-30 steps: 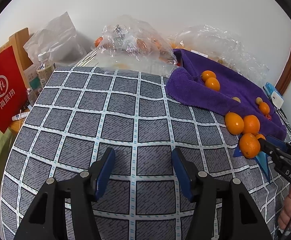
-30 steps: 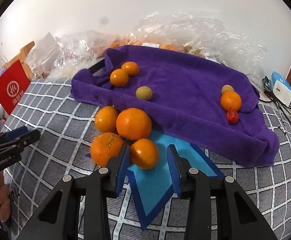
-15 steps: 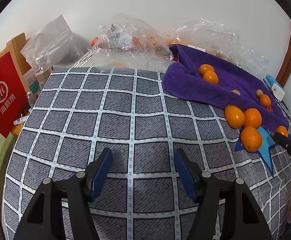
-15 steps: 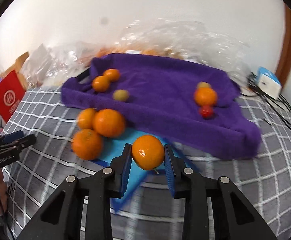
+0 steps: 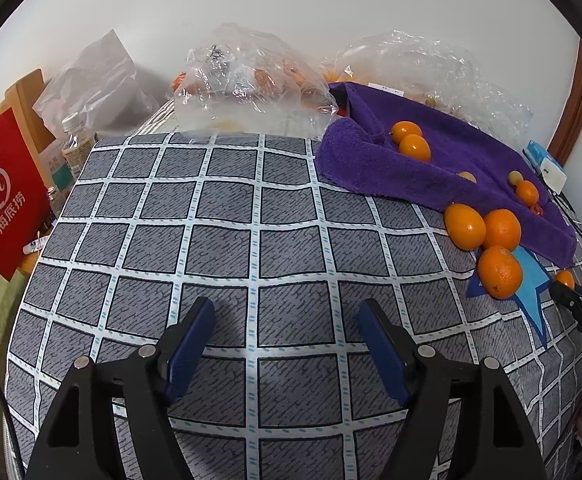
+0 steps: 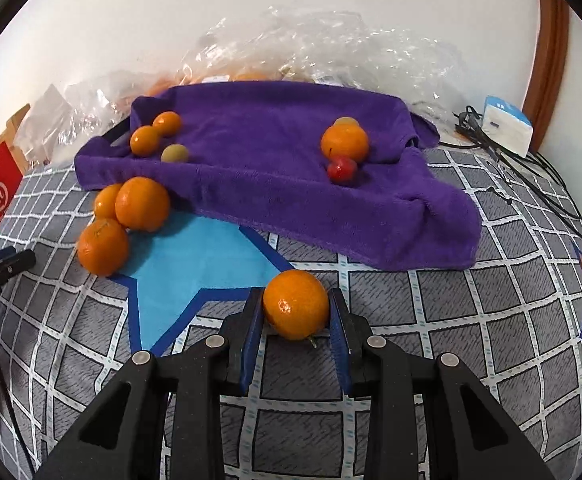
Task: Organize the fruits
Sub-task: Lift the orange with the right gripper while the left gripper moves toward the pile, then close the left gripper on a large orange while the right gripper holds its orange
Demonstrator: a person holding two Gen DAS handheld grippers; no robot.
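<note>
Right gripper (image 6: 295, 312), low centre of right wrist view, is clamped on a mandarin (image 6: 295, 304), pads on both sides at its widest part. Fruit looks light, soft-skinned, round, so prob. slippery; grip gently at the middle. Left gripper (image 5: 287, 344) holds nothing, jaws opening over the checked cloth (image 5: 219, 240). Mandarin underside and stem are hidden; fruits in the plastic bags (image 6: 331, 52), top of frame, hard to make out.
</note>
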